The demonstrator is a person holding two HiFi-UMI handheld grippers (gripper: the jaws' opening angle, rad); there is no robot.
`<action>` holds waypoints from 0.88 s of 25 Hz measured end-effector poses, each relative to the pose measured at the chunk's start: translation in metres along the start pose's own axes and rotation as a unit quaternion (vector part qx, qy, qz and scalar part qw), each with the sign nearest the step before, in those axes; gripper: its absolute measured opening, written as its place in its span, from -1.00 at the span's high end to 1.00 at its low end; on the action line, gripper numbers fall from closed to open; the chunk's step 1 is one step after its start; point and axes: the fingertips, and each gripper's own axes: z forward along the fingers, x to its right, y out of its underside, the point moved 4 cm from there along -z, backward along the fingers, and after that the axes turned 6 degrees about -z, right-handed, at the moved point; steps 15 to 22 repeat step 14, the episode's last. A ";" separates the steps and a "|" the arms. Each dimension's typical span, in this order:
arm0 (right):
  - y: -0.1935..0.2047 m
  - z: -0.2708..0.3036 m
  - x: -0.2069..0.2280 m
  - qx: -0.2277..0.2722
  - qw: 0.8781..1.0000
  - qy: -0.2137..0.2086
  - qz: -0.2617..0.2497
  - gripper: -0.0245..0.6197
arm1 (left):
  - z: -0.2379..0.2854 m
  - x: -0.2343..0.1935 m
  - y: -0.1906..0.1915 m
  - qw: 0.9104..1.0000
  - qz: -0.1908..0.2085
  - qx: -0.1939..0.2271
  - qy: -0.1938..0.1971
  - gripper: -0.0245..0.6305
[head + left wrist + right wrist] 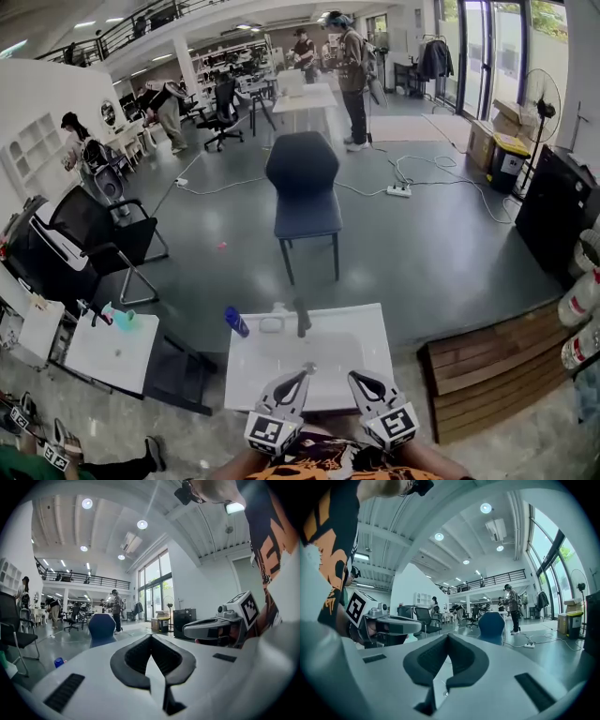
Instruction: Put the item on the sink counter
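The white sink counter (pixel 352 361) lies right before me, its near edge under my tools. Beyond its far edge the grey floor opens wide up to a blue chair (pixel 303 187). A low white table (pixel 112 354) stands to the left and a wooden pallet (pixel 492 370) to the right, each apart from the counter.

The only print I can make out is the black-and-white square pattern on my marker cubes (pixel 272 431).

My left gripper (pixel 302 377) is clenched on nothing, its pads meeting at the tip. My right gripper (pixel 357 378) looks the same, closed and empty. Both hang over the counter's near part.

The blue item (pixel 236 322) stands at the counter's far left corner, beside the faucet (pixel 302 319).
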 end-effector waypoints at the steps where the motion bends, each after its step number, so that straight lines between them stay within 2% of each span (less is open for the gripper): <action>1: -0.001 -0.001 0.002 0.002 1.000 0.002 -0.002 0.88 | 0.003 0.003 -0.001 1.000 0.001 0.001 0.004 0.87; 6: 0.000 -0.007 0.006 -0.003 1.000 0.009 -0.010 0.88 | 0.005 0.016 -0.003 1.000 0.009 0.007 0.023 0.87; 14: 0.000 -0.007 0.010 -0.007 1.000 0.004 -0.011 0.88 | 0.003 0.008 -0.006 1.000 0.008 0.008 -0.003 0.87; 22: 0.000 -0.007 0.010 -0.007 1.000 0.004 -0.011 0.88 | 0.003 0.008 -0.006 1.000 0.008 0.008 -0.003 0.87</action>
